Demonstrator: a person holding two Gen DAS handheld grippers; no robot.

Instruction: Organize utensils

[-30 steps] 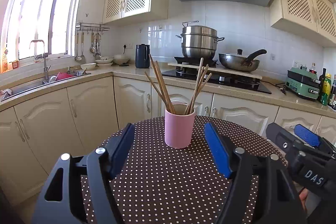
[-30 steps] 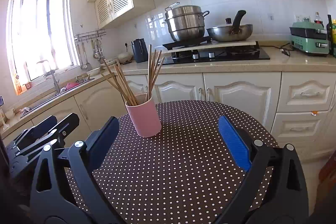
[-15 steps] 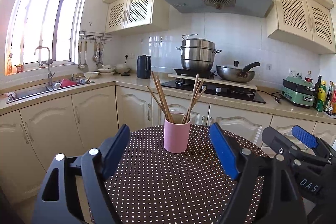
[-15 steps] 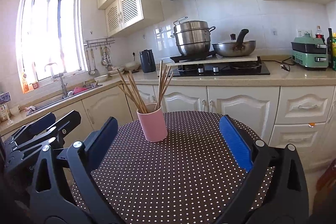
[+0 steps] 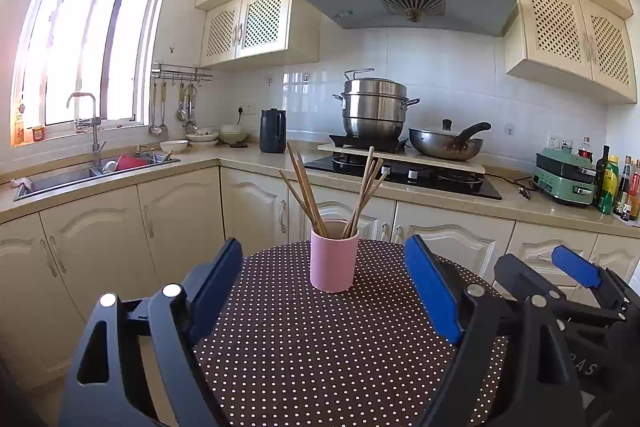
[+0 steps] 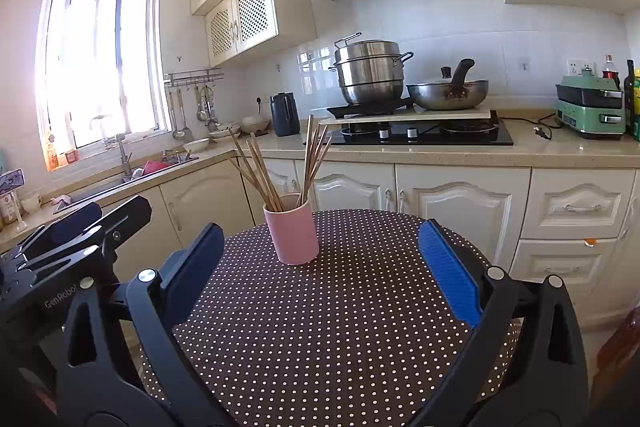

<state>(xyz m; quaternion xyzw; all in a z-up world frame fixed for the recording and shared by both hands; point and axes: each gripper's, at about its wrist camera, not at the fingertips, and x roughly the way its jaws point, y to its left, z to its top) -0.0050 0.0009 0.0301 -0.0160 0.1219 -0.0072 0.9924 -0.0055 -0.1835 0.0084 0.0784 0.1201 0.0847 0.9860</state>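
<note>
I hold two grippers side by side over a round, dotted counter (image 5: 320,347). A pink cup (image 5: 334,255) stands upright near the counter's far edge, at the centre of the left wrist view and left of centre in the right wrist view. Wooden chopsticks (image 5: 308,187) rise from it, fanned in two bundles, long axes near vertical. My left gripper (image 5: 324,291) has just been opening its jaws; they stand wide with nothing between them. My right gripper (image 6: 320,275) is also spread wide and empty. The cup lies straight ahead of my left jaws, well apart from both; I judge the left the better lined up.
</note>
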